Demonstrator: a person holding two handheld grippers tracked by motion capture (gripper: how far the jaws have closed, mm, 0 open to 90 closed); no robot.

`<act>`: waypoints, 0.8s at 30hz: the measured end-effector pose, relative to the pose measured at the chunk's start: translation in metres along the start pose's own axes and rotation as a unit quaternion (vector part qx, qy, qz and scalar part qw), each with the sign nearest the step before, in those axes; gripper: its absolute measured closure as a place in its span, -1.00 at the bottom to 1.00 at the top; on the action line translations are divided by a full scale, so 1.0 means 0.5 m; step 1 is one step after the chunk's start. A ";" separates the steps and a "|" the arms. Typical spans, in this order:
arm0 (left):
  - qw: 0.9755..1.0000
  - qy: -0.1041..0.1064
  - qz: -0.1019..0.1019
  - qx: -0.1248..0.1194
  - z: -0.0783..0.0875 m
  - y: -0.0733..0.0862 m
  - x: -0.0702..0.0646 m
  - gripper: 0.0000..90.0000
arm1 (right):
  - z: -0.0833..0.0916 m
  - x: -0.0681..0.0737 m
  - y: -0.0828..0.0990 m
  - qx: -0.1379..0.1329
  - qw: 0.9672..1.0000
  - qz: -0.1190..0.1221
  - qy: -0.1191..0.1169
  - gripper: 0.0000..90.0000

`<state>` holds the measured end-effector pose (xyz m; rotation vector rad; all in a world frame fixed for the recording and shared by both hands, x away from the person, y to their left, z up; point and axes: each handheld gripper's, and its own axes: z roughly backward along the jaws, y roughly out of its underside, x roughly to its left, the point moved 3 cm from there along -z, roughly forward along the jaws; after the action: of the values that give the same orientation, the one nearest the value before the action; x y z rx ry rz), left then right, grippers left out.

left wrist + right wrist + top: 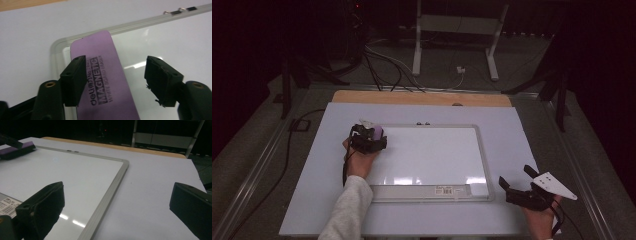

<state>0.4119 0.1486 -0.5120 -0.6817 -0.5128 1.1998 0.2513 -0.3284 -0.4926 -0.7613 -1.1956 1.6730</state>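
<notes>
Basically, the counter (312, 200) carried a pale sheet across its top, with a strip of bare wood along the far edge. The whiteboard (432, 155) lay flat in the middle of it, wiped surface glaring under the lights, grey frame all round. A barcode label (446, 190) sat on the near frame rail and two small clips (180, 10) on the far rail.

Purple magnetic eraser (100, 75) lay on the board's far-left corner, its end just short of the frame. Left tool (368, 139) was right over it, jaws apart: one jaw overlapped the eraser's left edge in the left gripper view, the other stood clear over bare board, so no clamp. Whether the left pad touched the eraser I couldn't tell.

Right tool (518, 181) sat well apart at the near-right corner, off the board, over the sheet, jaws wide with nothing between them. The board's right frame rail ran between those jaws in the right gripper view.

Beyond the counter: white stand legs (417, 45) and loose cables (382, 70) on the floor. Nothing lay on the board between eraser and right tool.
</notes>
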 end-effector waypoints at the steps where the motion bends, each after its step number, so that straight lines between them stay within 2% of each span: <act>1: 1.000 -0.002 0.001 0.002 0.001 0.001 0.004 -0.23 | 0.000 0.000 0.000 0.000 1.000 0.000 0.000 -1.00; 4: 1.000 -0.002 0.013 0.004 0.004 0.005 0.017 -0.25 | -0.001 0.000 0.000 0.000 1.000 0.000 0.000 -1.00; 7: 1.000 -0.009 0.012 0.014 0.004 0.012 0.026 -0.21 | -0.002 0.001 0.001 0.001 1.000 0.001 0.000 -1.00; 9: 0.999 -0.013 0.017 0.024 0.002 0.020 0.032 -0.09 | -0.002 0.001 0.001 0.002 1.000 0.002 0.000 -1.00; 15: 0.999 -0.030 0.034 0.024 0.000 0.028 0.039 0.24 | -0.003 0.002 0.001 0.003 1.000 0.002 0.000 -1.00; 19: 0.998 -0.049 0.038 0.020 -0.003 0.024 0.034 0.29 | -0.003 0.001 0.001 0.002 1.000 0.002 0.000 -1.00; 24: 0.997 -0.059 0.051 0.019 -0.012 0.017 0.036 0.30 | -0.001 0.001 0.000 0.001 1.000 0.001 -0.001 -1.00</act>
<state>0.4155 0.1663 -0.5224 -0.6138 -0.5575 1.3490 0.2516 -0.3279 -0.4930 -0.7604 -1.1942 1.6761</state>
